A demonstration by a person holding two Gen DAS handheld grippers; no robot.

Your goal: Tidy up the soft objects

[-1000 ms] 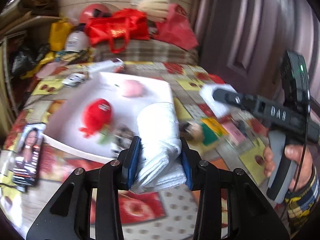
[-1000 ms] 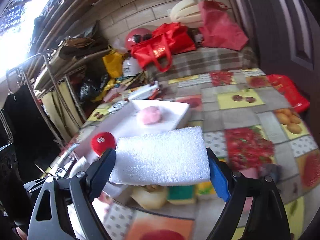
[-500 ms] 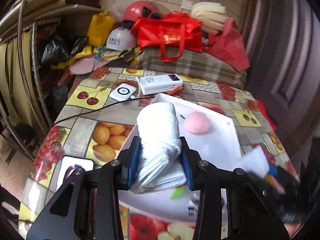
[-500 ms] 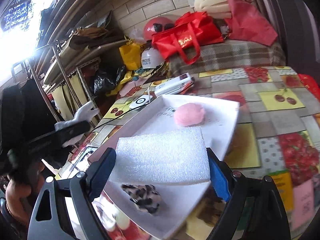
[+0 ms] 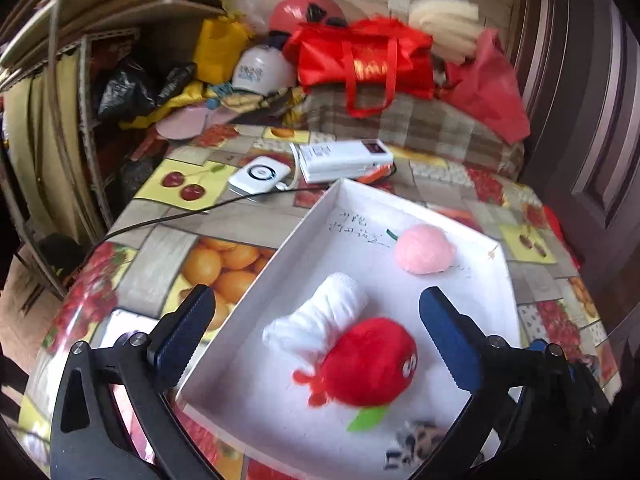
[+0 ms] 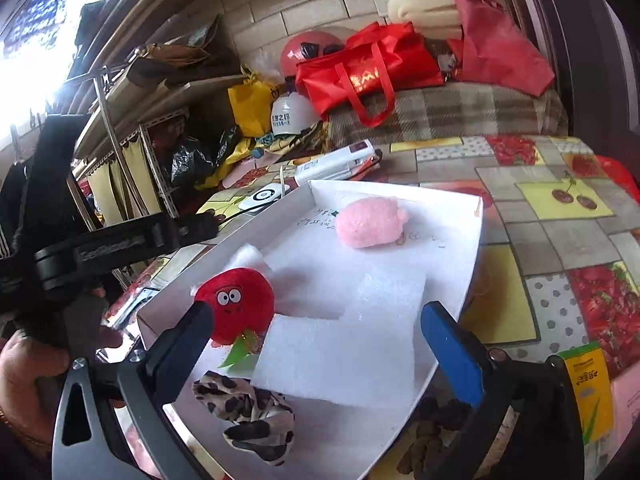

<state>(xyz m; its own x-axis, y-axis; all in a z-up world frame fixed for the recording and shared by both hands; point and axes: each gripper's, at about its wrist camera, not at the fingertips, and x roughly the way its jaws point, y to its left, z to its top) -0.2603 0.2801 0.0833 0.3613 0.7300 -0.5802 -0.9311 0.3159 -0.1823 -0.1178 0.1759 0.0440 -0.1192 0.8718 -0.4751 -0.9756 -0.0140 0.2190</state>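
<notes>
A white tray (image 5: 280, 256) on the fruit-print table holds a pink plush (image 5: 424, 248), a red plush (image 5: 368, 364), a rolled white towel (image 5: 320, 316) and a leopard scrunchie (image 5: 416, 440). My left gripper (image 5: 316, 296) hovers over the tray, its jaws opening wide. The towel lies free below them, leaning on the red plush. In the right wrist view a white foam sheet (image 6: 352, 344) lies flat in the tray (image 6: 476, 240). My right gripper (image 6: 316, 312) is above it with its jaws opening, touching nothing. The scrunchie (image 6: 248, 412) sits by the foam's near corner.
A white power bank (image 5: 344, 158) and a small white device (image 5: 260, 174) with a black cable lie behind the tray. A yellow carton (image 6: 588, 384) lies right of it. Red bags (image 5: 360, 64) and helmets are piled at the back, shelves at left. A hand (image 6: 32, 364) holds the left gripper.
Both grippers have opened. The towel has left the left jaws and lies in the tray by the red plush. The foam sheet has dropped from the right jaws onto the tray floor.
</notes>
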